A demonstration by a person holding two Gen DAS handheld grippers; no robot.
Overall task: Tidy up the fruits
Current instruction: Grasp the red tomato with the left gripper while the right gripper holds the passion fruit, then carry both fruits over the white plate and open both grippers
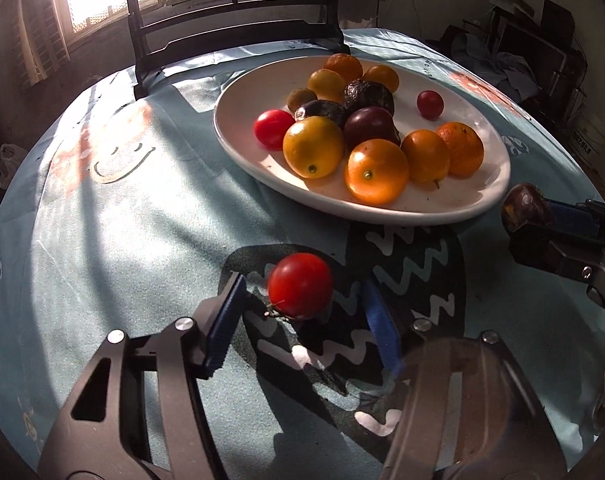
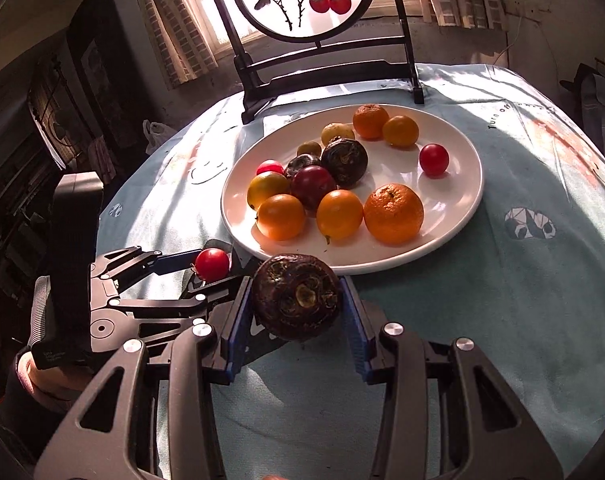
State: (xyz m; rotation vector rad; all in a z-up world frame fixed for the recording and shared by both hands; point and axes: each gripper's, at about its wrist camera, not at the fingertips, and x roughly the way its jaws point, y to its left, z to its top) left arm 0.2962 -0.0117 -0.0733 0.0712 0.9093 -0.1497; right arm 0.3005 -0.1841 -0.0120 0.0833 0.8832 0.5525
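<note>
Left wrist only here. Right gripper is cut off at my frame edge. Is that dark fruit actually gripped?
Observer: Yes. The right wrist view shows both fingers of the right gripper pressing the sides of the dark fruit.
Operator: Where is it relative to the plate?
Observer: Just short of the plate's near rim. The fruit's top overlaps the rim in that view.
Operator: Which end faces that camera?
Observer: A rough, ringed end with a tan centre.
Operator: What's behind my own camera?
Observer: A hand in a pink sleeve holds the left gripper by its handle.
</note>
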